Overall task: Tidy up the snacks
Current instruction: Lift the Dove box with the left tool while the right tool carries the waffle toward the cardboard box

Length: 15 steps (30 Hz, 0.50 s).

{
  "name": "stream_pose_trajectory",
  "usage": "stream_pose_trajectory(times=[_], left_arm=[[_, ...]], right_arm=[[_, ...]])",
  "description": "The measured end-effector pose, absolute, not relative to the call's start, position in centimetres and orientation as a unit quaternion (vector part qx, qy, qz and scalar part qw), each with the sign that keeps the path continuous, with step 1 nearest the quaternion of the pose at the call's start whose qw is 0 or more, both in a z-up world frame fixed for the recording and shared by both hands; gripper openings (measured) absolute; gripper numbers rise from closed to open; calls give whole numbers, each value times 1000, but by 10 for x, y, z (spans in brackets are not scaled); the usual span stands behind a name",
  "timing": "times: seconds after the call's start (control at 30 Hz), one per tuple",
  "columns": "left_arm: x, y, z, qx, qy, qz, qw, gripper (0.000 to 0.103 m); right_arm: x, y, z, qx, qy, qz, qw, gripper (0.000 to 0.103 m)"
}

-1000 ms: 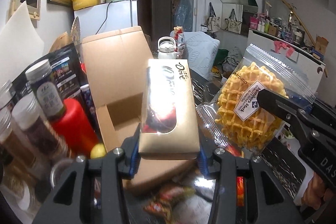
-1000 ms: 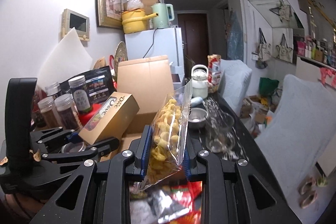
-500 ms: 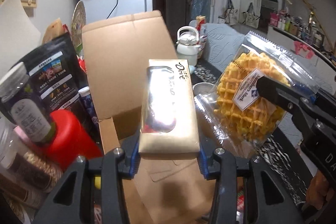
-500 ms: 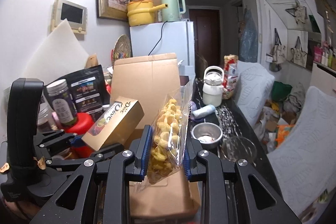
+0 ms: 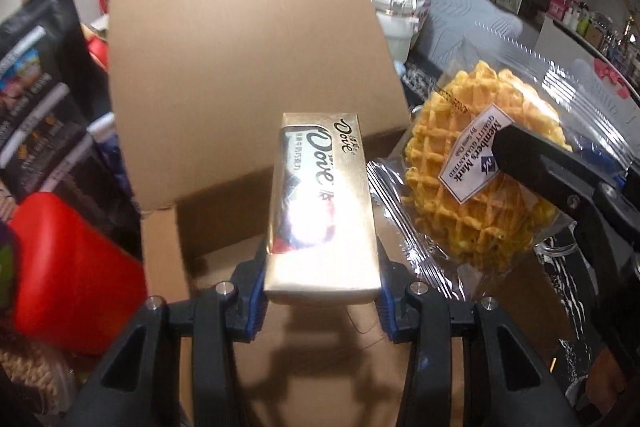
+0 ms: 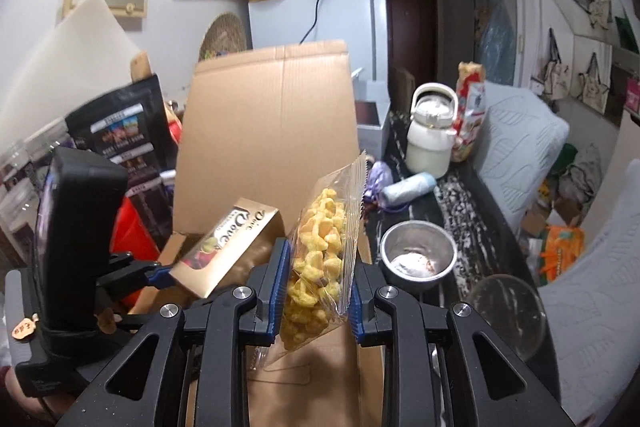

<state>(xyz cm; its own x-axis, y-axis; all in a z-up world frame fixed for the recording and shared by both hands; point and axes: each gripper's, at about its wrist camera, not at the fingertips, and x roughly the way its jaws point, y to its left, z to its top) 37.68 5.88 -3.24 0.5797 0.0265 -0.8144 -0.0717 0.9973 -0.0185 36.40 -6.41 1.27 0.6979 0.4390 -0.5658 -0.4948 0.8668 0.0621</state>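
Note:
My left gripper is shut on a gold Dove chocolate box and holds it over the open cardboard box. My right gripper is shut on a clear bag of yellow waffle, held edge-on over the same cardboard box. In the left wrist view the waffle bag hangs just right of the Dove box, with the right gripper clamped on it. In the right wrist view the Dove box and left gripper sit to the left.
A red container and black snack bags stand left of the box. A steel bowl, a glass, a white kettle and a snack bag stand on the dark counter to the right.
Both grippers have moved forward and down toward the open cardboard box, still holding the Dove box and the waffle bag.

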Motion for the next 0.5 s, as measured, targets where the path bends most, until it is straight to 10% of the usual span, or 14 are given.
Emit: stream_pose_trajectory(times=[0.5], left_arm=[[402,46,-80,5,542,37,839,44]], right_arm=[[401,-40,-26,-88,364,241,895,26]])
